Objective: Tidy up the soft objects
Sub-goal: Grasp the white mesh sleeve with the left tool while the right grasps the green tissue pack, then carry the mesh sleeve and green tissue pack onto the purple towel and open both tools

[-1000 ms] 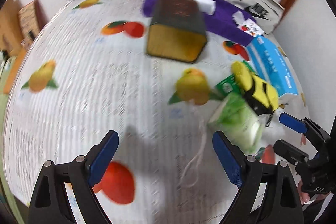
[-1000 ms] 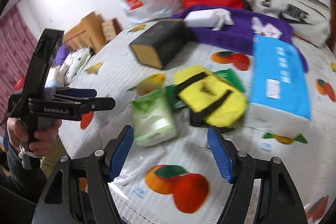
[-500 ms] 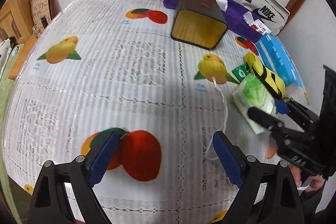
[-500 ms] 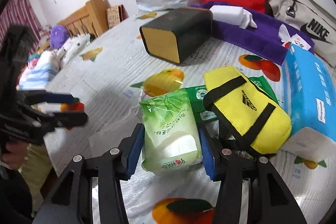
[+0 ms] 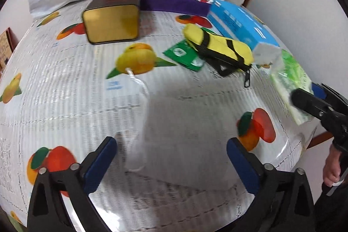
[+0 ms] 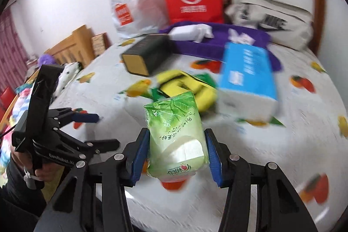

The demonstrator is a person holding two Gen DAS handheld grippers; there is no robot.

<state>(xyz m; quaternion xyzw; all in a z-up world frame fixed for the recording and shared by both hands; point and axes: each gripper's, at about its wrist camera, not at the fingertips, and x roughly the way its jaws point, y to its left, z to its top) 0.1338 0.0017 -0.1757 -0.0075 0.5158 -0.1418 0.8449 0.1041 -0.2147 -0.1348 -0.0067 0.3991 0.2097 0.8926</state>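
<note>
The right gripper [image 6: 177,151] has just squeezed and lifted the green tissue pack [image 6: 176,136] (1 soft thing picked up), while the left gripper [image 5: 171,158] stays wide open, holding nothing.

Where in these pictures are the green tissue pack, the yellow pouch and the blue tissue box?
green tissue pack [image 6: 176,134]: right wrist view, front face.
yellow pouch [image 5: 219,47]: left wrist view, yellow side.
blue tissue box [image 5: 239,23]: left wrist view, top face.

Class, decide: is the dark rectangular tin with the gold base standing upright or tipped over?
Tipped over. The dark rectangular tin lies on its long side on the fruit-print tablecloth, its gold base facing the camera.
</note>
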